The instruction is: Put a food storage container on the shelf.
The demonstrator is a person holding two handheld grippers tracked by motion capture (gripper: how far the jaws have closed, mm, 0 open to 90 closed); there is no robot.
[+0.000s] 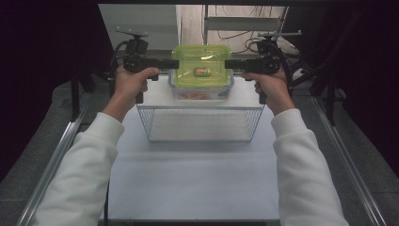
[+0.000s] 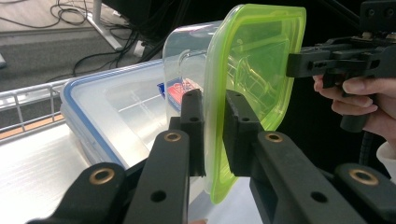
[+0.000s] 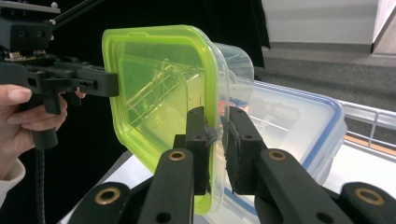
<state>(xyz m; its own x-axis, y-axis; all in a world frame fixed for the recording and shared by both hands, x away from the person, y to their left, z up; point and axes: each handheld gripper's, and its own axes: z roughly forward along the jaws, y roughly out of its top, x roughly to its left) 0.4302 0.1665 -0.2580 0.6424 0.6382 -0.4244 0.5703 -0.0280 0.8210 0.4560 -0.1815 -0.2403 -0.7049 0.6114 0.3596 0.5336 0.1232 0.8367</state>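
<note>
- We hold the green-lidded container between both tools: the left tool pinches its lid rim on one side, the right tool on the other, both equally near.
- It hangs above the blue-rimmed box, behind the wire basket on the desk.
- We can read no writing; a label inside is too small.

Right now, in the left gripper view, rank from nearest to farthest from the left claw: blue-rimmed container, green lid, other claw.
1. green lid: clamped in the left claw.
2. blue-rimmed container: just behind, lying on the table.
3. right claw: gripping the lid's far edge.
</note>
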